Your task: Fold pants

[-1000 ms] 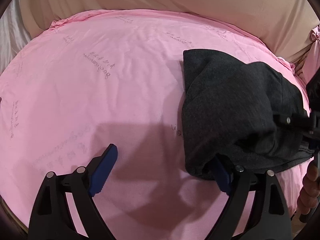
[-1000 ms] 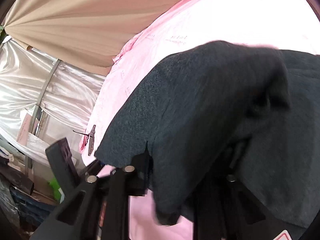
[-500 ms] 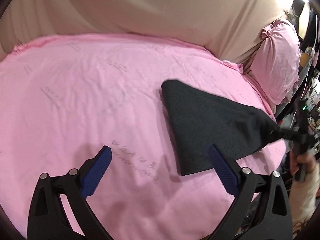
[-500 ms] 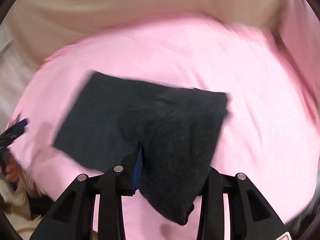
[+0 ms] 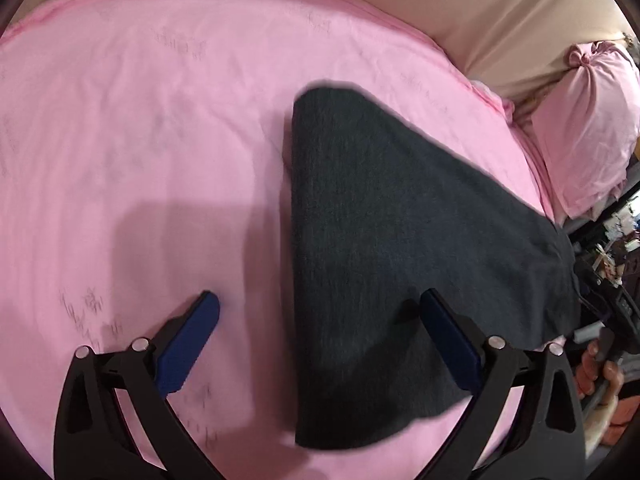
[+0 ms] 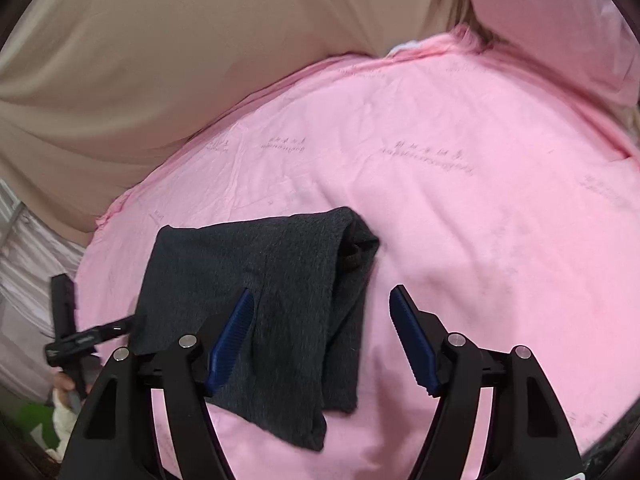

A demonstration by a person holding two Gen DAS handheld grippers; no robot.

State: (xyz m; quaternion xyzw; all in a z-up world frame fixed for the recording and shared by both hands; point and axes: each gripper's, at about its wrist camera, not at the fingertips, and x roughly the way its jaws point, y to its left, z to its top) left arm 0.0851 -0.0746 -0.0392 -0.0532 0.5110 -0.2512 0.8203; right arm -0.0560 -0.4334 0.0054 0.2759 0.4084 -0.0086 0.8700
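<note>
because the pants are soft, light knit that slumps and slides on the pink sheet, i judge a folded edge the best hold. they lie folded at eight o'clock from the bed's middle. my right gripper has just been opening, wide, empty; my left gripper, closing a little, straddles their edge, gripping nothing.
</note>
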